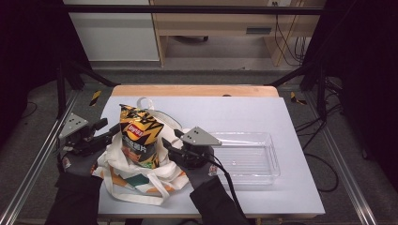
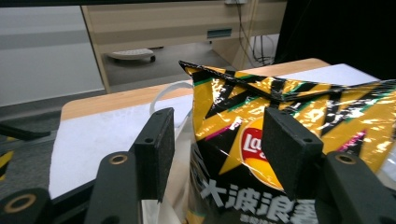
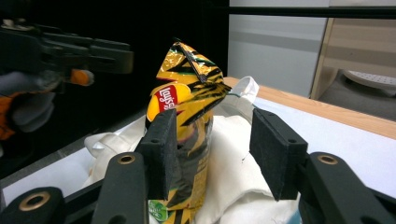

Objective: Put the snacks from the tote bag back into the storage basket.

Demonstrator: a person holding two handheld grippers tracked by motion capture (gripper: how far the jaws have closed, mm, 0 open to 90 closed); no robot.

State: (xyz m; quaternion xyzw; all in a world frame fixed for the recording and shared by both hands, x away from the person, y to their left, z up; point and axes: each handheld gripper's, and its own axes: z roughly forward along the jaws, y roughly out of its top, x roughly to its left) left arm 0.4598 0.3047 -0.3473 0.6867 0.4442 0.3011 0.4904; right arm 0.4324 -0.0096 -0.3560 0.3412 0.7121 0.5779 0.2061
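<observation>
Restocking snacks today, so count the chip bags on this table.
1. A single Lay's chip bag stands upright in the white tote bag at the table's left front, beside the clear plastic tray. More could be hidden inside the tote.

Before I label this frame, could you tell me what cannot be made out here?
- Chip bag: its base, high view, hidden inside the cloth tote bag.
- Right tongs: whether a pad touches the bag, right gripper view; a jaw covers the spot.
- Left tongs: contact, left gripper view, unclear.
</observation>
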